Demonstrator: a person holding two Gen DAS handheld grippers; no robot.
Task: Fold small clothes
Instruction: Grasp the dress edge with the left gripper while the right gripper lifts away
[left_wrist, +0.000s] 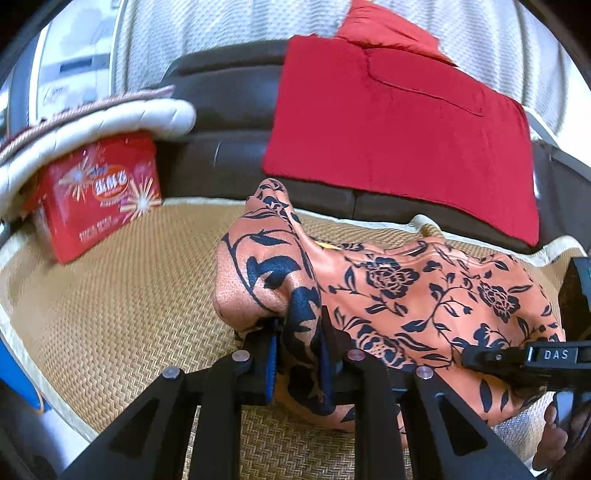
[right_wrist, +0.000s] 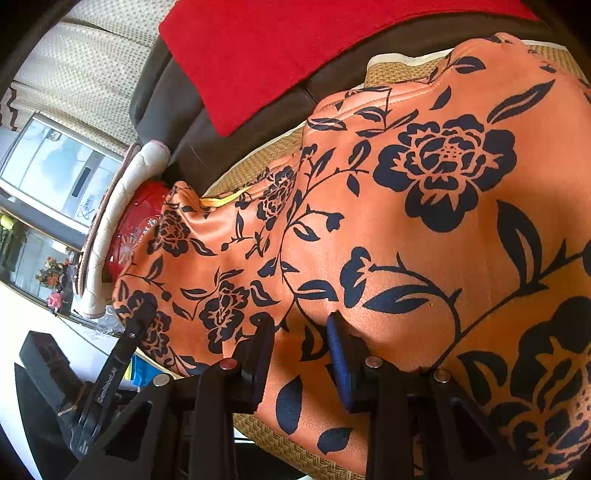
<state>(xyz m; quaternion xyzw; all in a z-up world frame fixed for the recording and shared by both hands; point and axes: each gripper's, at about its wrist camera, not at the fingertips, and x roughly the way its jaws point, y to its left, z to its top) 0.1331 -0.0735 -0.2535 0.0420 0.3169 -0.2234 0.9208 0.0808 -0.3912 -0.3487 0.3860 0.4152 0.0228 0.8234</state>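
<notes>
Both grippers, left (left_wrist: 297, 354) and right (right_wrist: 301, 354), pinch the floral garment (left_wrist: 424, 295); its hem seems cut off.

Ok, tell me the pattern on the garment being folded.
Orange garment with dark navy flowers and leaves; clearest in right wrist view.

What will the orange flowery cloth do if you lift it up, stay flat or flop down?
The orange flowery cloth will probably flop: where the left gripper pinches it, it bunches into soft folds. It looks light, since a small pinch raises a whole hump. Its slight sheen suggests it may be a bit slippery, so the right gripper, also shut on it, likely helps.
</notes>
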